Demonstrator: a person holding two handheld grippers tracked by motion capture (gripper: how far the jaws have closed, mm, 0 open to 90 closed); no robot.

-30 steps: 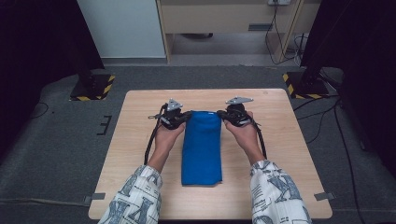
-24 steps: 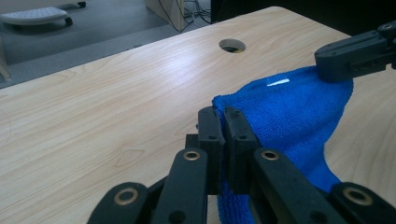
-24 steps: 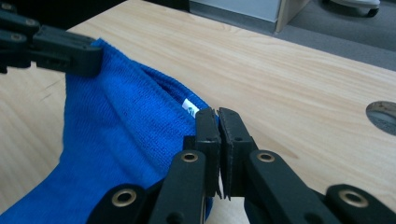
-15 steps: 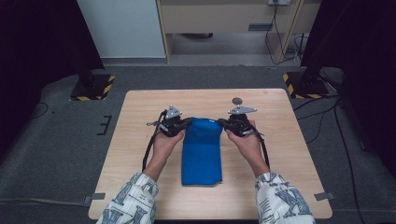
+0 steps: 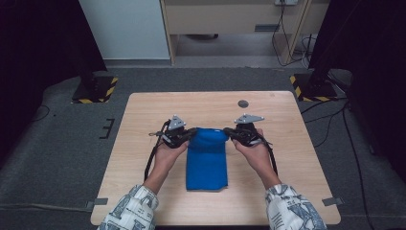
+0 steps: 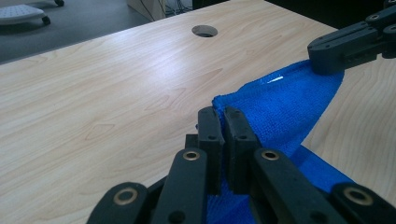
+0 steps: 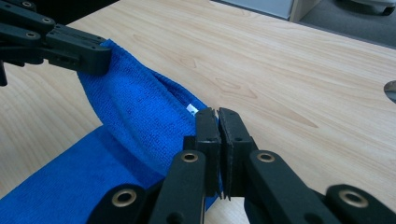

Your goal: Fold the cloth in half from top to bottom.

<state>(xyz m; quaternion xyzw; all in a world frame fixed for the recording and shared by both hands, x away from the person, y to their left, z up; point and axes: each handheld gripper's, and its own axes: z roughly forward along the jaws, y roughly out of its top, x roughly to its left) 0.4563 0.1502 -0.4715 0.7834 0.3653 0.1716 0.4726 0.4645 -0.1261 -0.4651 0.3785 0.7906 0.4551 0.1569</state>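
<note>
A blue cloth lies folded lengthwise in the middle of the wooden table. Its far end is lifted off the wood and curls back toward the person. My left gripper is shut on the far left corner of the blue cloth. My right gripper is shut on the far right corner of the cloth. In the left gripper view my left gripper pinches the cloth edge, and the right gripper's jaws reach in at the upper right. In the right gripper view my right gripper clamps the cloth beside a small white tag.
A round cable hole sits in the table beyond the right hand. Black stands with yellow-striped bases flank the table's far corners. A cabinet and cables stand on the floor behind.
Both grippers have drawn the cloth's far end back toward the person, and it now folds over the rest. The cloth's outline on the table looks shorter.
</note>
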